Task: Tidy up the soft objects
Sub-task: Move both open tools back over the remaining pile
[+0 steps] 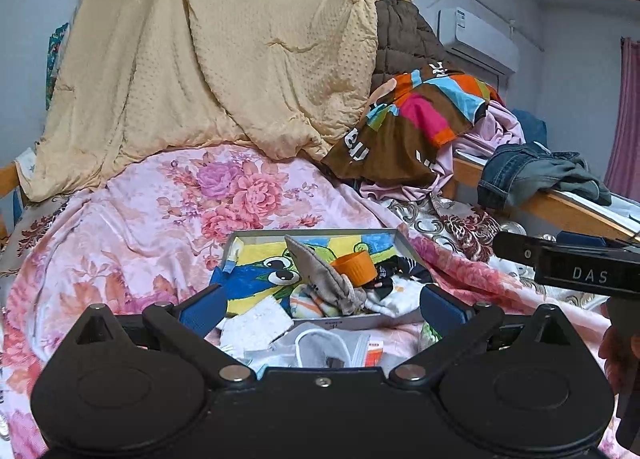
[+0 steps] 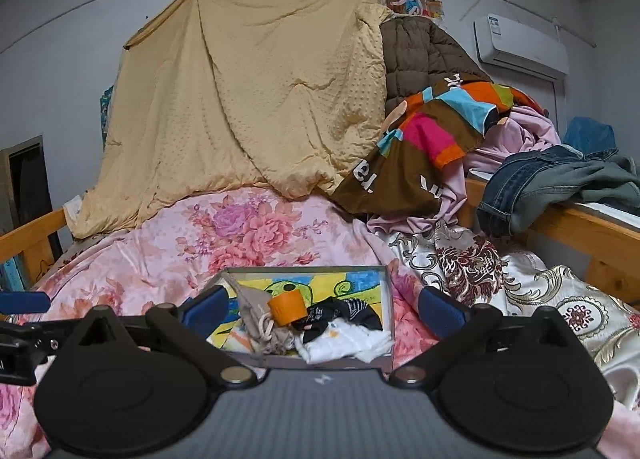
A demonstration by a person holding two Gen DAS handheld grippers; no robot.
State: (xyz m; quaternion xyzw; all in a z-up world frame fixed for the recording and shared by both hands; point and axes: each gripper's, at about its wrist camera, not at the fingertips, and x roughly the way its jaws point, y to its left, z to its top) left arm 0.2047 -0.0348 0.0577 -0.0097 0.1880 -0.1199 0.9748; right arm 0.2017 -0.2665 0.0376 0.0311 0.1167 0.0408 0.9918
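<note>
A shallow grey box point(image 1: 312, 233) point(image 2: 304, 269) lies on the pink floral quilt, lined with a cartoon towel point(image 1: 256, 279). Inside are a grey drawstring pouch point(image 1: 320, 275) point(image 2: 260, 319), an orange cup point(image 1: 356, 267) point(image 2: 288, 307), a striped sock point(image 1: 308, 303), a black-and-white cloth point(image 2: 344, 311) and white cloths point(image 2: 344, 343). Before the box lie a white cloth point(image 1: 256, 325) and a bagged face mask point(image 1: 324, 347). My left gripper point(image 1: 320, 311) hovers open over the box's near edge, holding nothing. My right gripper point(image 2: 324, 309) is open and empty too, just short of the box.
A yellow blanket point(image 1: 224, 59) hangs behind the bed. A colourful brown cloth point(image 1: 404, 127) and pink clothes are piled at the right. Jeans point(image 2: 552, 183) drape a wooden rail point(image 2: 600, 231). The floral quilt point(image 1: 160, 219) spreads left of the box. A hand point(image 1: 616, 351) shows at right.
</note>
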